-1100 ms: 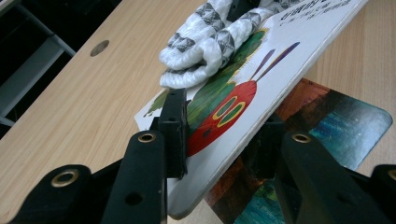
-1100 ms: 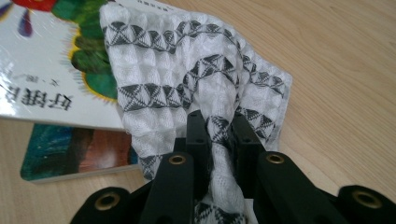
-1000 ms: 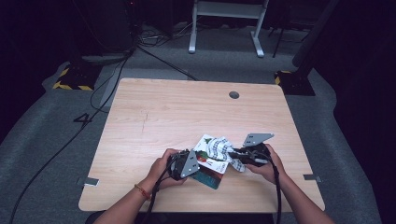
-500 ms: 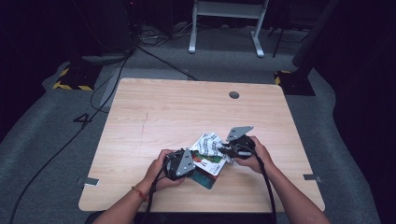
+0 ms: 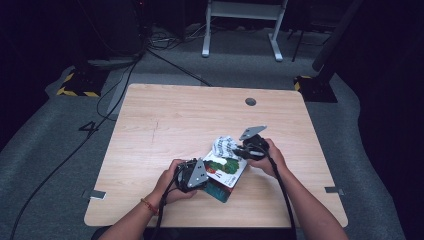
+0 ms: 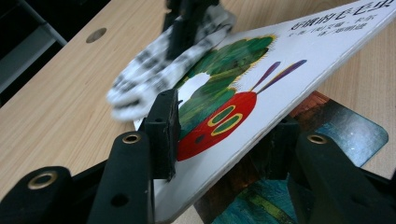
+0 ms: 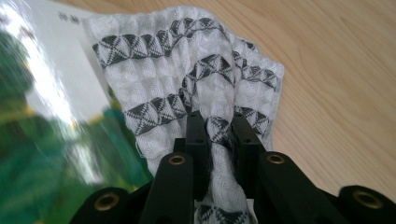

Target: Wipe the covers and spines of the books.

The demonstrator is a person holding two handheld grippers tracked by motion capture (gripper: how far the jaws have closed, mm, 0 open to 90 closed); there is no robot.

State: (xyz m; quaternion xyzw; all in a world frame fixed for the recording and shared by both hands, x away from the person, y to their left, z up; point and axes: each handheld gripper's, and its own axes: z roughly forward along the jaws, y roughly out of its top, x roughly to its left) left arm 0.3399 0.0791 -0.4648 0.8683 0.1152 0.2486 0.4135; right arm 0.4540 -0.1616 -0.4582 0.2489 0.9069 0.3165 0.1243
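Book cover [image 6: 261, 79]: Chinese characters along top edge, blurred, not legible. Floor [image 5: 87, 127] left of table: white "4" mark.

Two forearms reach in over the tabletop's near edge. The left hand [image 5: 169, 183], a thin band on its wrist, holds the left gripper [image 5: 196, 173] low beside that edge, its jaws clamped on the tilted edge of a picture book [image 6: 261, 88]. The right hand [image 5: 270, 156], nearer the right edge, holds the right gripper [image 5: 238, 150] pointing left, jaws pinched tight on a fold of patterned white cloth [image 7: 196, 88].
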